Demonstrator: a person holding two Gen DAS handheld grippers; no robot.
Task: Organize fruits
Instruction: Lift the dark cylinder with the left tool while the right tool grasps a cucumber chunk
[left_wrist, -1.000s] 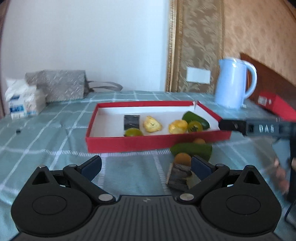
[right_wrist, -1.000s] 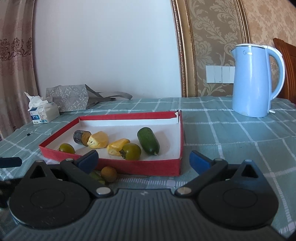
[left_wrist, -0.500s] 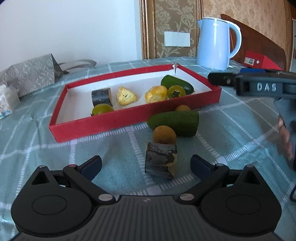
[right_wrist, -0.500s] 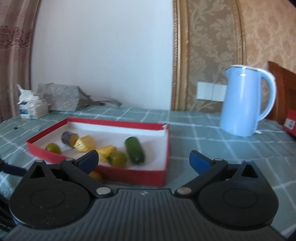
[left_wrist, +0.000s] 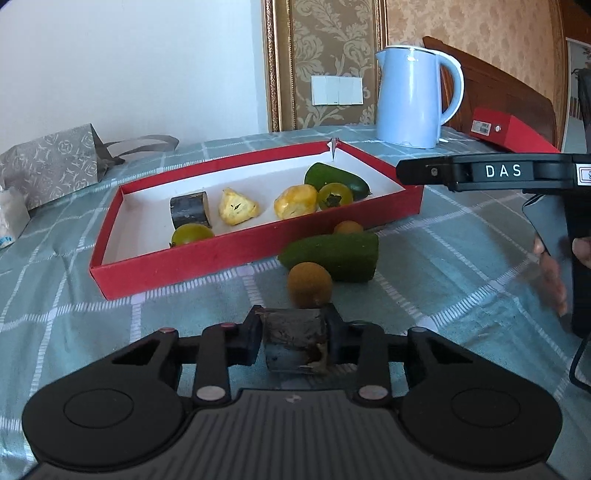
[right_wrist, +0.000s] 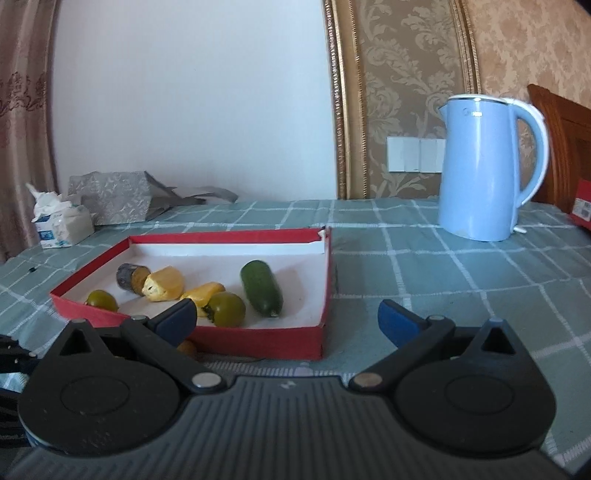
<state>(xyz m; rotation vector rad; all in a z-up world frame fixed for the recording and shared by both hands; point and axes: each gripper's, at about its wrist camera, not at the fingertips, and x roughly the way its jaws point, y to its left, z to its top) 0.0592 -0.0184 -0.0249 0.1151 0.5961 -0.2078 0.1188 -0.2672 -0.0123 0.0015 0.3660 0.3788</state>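
My left gripper is closing its jaws, and the pads press both sides of a dark cylindrical chunk lying on the checked cloth. Just beyond it sit a brown round fruit, a green cucumber piece and a small orange fruit. Behind them stands the red box holding another dark chunk, two yellow pieces, two green tomatoes and a green cucumber. My right gripper hovers open and empty before the box's near right corner.
A blue kettle stands at the back right. A grey patterned bag and a tissue pack lie at the back left. A flat red carton sits by the kettle. A person's hand holds the right tool.
The left gripper's jaws have come together from wide open onto the dark chunk, and the gripper has moved in closer to it. The right gripper stays open and nearly still.
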